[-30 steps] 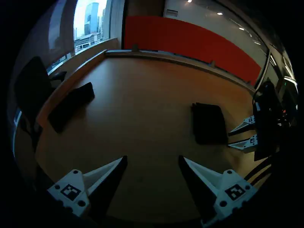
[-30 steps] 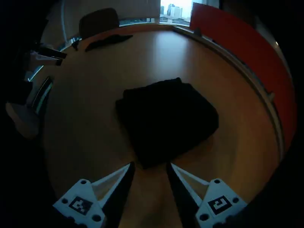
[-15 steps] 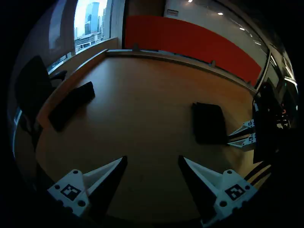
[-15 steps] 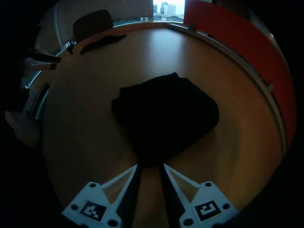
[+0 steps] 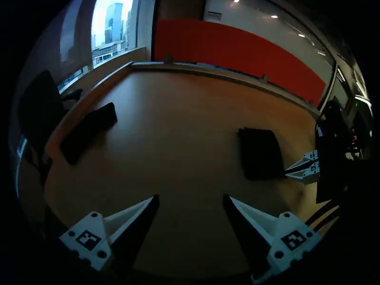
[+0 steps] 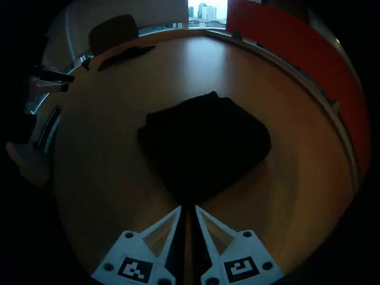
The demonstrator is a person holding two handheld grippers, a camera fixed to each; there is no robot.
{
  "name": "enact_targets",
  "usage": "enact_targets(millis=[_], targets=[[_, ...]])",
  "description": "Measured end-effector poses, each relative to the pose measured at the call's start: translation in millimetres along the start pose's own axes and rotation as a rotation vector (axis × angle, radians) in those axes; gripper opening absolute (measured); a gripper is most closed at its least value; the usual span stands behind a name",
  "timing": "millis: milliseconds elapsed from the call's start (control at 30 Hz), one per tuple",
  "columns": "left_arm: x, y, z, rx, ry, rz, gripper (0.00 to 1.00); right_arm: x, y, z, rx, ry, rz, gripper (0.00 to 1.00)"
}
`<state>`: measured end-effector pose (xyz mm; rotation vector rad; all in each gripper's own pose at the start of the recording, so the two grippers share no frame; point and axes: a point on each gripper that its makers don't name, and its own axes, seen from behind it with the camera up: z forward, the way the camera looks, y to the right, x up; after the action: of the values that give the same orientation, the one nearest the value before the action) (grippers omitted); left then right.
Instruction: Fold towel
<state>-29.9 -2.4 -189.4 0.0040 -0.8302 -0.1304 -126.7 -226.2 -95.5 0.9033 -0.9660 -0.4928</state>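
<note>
Right hand-held gripper (image 6: pixel 188 211) nearly pressed together at towel (image 6: pixel 204 142) edge; left hand-held gripper (image 5: pixel 190 202) spread; dark cloth (image 5: pixel 88 130) well apart.

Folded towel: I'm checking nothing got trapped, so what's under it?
Wooden table shows all around the folded towel; whatever lies beneath or between its layers is covered.

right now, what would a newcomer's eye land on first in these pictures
The dark folded towel lying in the middle of the wooden table, with the right gripper, fingers almost together, at its near edge; whether they pinch it is unclear. Next, the red wall panel along the table's far side, and the left gripper held wide open above bare wood.
</note>
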Motion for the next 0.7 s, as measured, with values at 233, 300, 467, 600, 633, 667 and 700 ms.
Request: enact_targets(millis=[233, 300, 467, 600, 633, 667, 700], targets=[[-0.1, 1.3, -0.3, -0.007, 0.002, -0.008, 0.99, 6.7, 1.4, -4.1, -0.003, 0.020, 0.003, 0.04], [-0.1, 1.4, -0.7, -0.008, 0.004, -0.011, 0.99, 9.2, 1.3, -6.0, -0.001, 0.027, 0.006, 0.04], [0.4, 1.7, -2.0, -0.008, 0.009, -0.004, 0.99, 20.7, 3.5, -15.6, -0.010, 0.054, -0.002, 0.04], [1.4, 2.6, -3.2, -0.011, 0.015, -0.002, 0.99, 35.3, 6.9, -26.3, -0.021, 0.083, -0.017, 0.04], [2.0, 2.8, -3.4, -0.012, 0.017, -0.002, 0.99, 40.1, 8.0, -29.9, -0.025, 0.091, -0.021, 0.04], [2.4, 2.9, -3.7, -0.014, 0.019, -0.003, 0.99, 44.3, 8.9, -33.1, -0.028, 0.098, -0.025, 0.04], [2.9, 3.1, -3.9, -0.015, 0.021, -0.003, 0.99, 48.5, 9.9, -36.2, -0.031, 0.104, -0.028, 0.04]])
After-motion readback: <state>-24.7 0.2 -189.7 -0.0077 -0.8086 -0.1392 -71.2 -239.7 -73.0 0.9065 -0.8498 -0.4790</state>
